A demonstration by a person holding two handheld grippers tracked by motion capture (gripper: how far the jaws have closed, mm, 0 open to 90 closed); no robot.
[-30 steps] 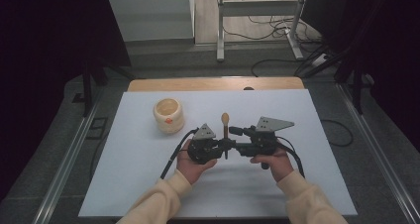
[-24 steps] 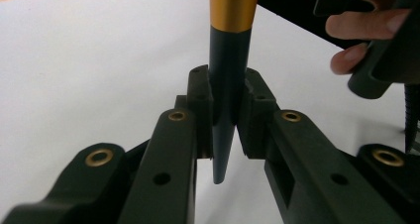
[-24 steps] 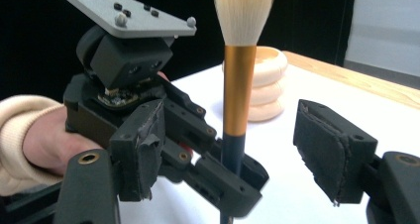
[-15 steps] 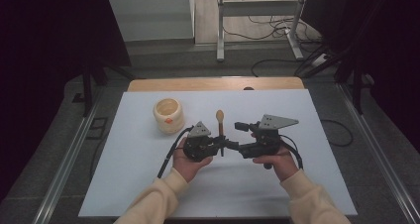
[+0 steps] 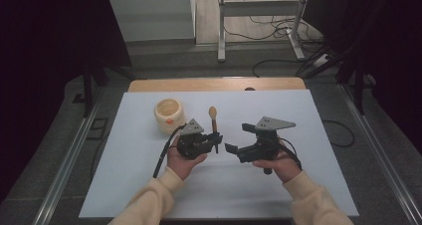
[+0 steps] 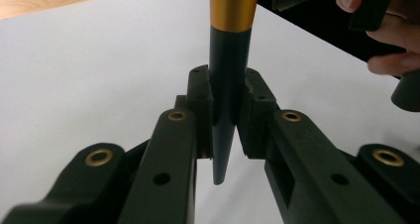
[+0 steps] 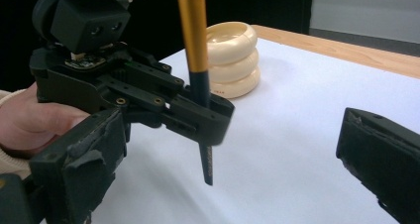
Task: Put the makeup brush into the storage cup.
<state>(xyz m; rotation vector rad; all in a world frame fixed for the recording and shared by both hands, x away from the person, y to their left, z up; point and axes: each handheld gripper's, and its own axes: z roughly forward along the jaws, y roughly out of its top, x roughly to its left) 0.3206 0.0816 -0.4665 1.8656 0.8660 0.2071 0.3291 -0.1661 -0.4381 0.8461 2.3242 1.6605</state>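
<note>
A long spoon [image 5: 213,116] with a tan head, a gold shaft and a black tapered end stands upright in my left gripper [image 5: 215,141]. In the left gripper view, the left gripper [image 6: 226,105] is shut on the spoon's black end [image 6: 227,60], whose tip pokes out below the jaws. My right gripper [image 5: 239,137] is open a little to the right of the spoon, with nothing in it. The right gripper view has my right gripper [image 7: 230,135] spread wide, facing the left gripper [image 7: 203,110] and the spoon [image 7: 193,40].
A cream ribbed pot [image 5: 169,114] stands on the white table sheet [image 5: 149,185] just left of the left gripper, and sits behind the spoon as a cream pot [image 7: 233,60] in the right gripper view. A wooden table edge [image 5: 214,84] runs along the far side.
My right gripper has opened and drawn off to the right, away from the spoon. The left gripper keeps hold of the spoon and has shifted slightly.
</note>
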